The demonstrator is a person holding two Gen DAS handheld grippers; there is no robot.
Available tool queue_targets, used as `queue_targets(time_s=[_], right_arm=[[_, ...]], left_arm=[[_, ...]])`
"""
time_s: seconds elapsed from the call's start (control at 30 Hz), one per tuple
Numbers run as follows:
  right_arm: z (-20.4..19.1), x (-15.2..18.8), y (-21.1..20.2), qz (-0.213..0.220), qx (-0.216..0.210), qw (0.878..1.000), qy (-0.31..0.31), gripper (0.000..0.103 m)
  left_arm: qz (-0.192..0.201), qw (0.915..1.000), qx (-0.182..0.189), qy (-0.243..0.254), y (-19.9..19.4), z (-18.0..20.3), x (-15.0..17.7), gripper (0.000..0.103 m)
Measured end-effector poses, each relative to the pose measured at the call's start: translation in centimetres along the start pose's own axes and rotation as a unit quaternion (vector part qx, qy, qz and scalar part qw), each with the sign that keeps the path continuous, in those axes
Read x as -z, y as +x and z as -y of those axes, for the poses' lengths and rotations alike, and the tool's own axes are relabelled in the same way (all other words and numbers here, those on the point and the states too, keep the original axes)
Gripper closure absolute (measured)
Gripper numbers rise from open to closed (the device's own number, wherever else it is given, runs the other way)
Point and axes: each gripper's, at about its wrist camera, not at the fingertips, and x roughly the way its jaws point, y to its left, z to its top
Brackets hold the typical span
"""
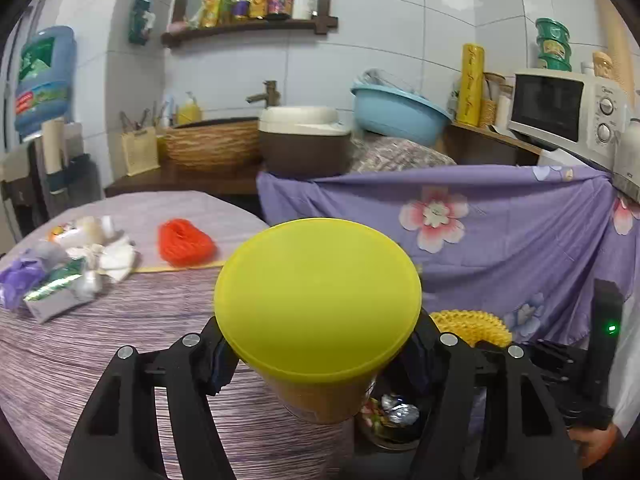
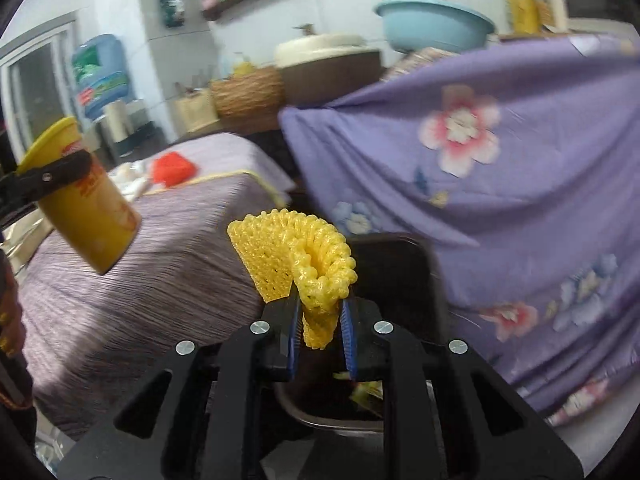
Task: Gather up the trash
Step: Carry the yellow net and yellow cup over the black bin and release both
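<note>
The right gripper [image 2: 320, 322] is pinching a yellow foam net [image 2: 298, 254] between its nearly closed jaws above a dark bin [image 2: 400, 272], while the left gripper [image 1: 318, 354] is clasping a tilted yellow can [image 1: 318, 292] beside the striped table [image 1: 120, 340], where wrappers [image 1: 68, 268] are lying.

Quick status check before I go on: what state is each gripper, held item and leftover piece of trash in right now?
Left gripper: shut on the yellow-lidded cylindrical can.
Yellow-lidded cylindrical can: lid on, held tilted in the air.
Right gripper: shut on the yellow foam fruit net.
Yellow foam fruit net: pinched, crumpled, above the dark bin.
Dark bin: open, some trash inside.
Orange foam net: lying loose on the table.
Wrapper pile: uncollected on the table.
</note>
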Motion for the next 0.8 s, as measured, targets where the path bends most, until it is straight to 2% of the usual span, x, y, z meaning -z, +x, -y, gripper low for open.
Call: queue_targets(time_s=[0.17,0.3,0.47,0.57,0.67,0.8], right_arm=[[3.1,1.7,3.2,-0.040,0.036,0.998,0.012,0.085],[4.4,3.8,7.3,-0.080,0.062,0.995,0.008,0.085],[5.1,6.1,11.4,-0.121,0.067,0.990,0.000,0.084],[5.2,6.9,12.8,-0.130,0.080,0.988,-0.005,0.075],[5.7,7.4,13.1,-0.131,0.087,0.988,-0.001,0.054],[6.1,7.3,12.1,-0.118,0.093,0.989,0.008,0.052]], left_arm=[[-0.027,0.9989,0.037,0.007,2.7,2.9,0.5,0.038],[-0.043,0.9976,0.050,0.023,4.6,5.0,1.5,0.038],[-0.083,0.9941,0.060,0.036,7.9,7.0,3.5,0.038],[-0.106,0.9916,0.061,0.042,9.5,7.6,4.8,0.038],[-0.123,0.9893,0.063,0.048,10.6,7.9,5.7,0.038],[-0.139,0.9868,0.065,0.051,11.9,8.2,6.6,0.038]])
